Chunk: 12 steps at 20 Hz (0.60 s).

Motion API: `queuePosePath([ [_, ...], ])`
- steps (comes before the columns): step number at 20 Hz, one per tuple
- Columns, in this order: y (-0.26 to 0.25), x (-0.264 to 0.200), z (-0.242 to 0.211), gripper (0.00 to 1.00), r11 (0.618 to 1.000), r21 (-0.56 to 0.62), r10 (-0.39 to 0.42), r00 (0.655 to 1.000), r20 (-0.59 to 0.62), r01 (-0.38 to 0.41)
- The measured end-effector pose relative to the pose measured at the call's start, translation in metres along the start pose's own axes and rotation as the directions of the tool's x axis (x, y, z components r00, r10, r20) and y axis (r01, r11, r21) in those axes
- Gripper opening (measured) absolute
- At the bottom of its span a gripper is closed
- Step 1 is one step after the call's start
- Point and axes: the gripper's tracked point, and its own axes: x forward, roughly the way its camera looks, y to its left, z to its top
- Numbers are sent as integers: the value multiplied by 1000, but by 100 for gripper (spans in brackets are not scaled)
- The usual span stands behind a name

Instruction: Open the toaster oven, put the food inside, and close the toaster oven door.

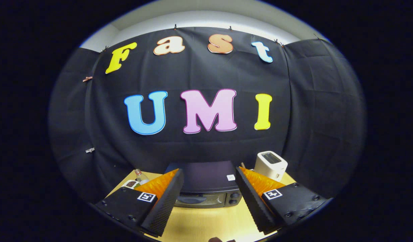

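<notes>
The gripper point(210, 181) is held above a pale wooden table point(206, 222), with its two fingers point(166, 198) spread wide apart and nothing between them. Each finger carries a small square marker on its upper face. The oven point(206, 183) sits on the table just ahead of the fingers and shows in the gap between them: a dark, boxy body with a flat top, a small pale sticker near the right rear of that top, and a front that faces the gripper. Its door is closed, with a long handle running across the upper part of the glass, and two round knobs point(234, 198) stand one above the other at the right end of the front. Neither finger touches the oven. Behind the right finger, to the right of the oven, stands a white toaster point(270, 164) with a dark slot in its top; it is near the oven's corner, though whether the two touch cannot be told. Behind the left finger, at the left of the oven, a clear bottle point(139, 174) stands upright, and just beside it lies a small white dish point(129, 184) holding something dark, which is too small to make out. At the near edge of the table, a dark rounded thing point(215, 239) peeks in; what it is cannot be told. Black cloth hangs behind the table.
</notes>
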Motion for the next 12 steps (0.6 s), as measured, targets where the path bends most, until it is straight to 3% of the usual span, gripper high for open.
queuePosePath([
  [6, -33, -41, 61, 99, 1000, -26, 3, 992, 128, 0],
  [12, -67, -62, 84, 99, 1000, 13, -1, 985, 174, -2],
])
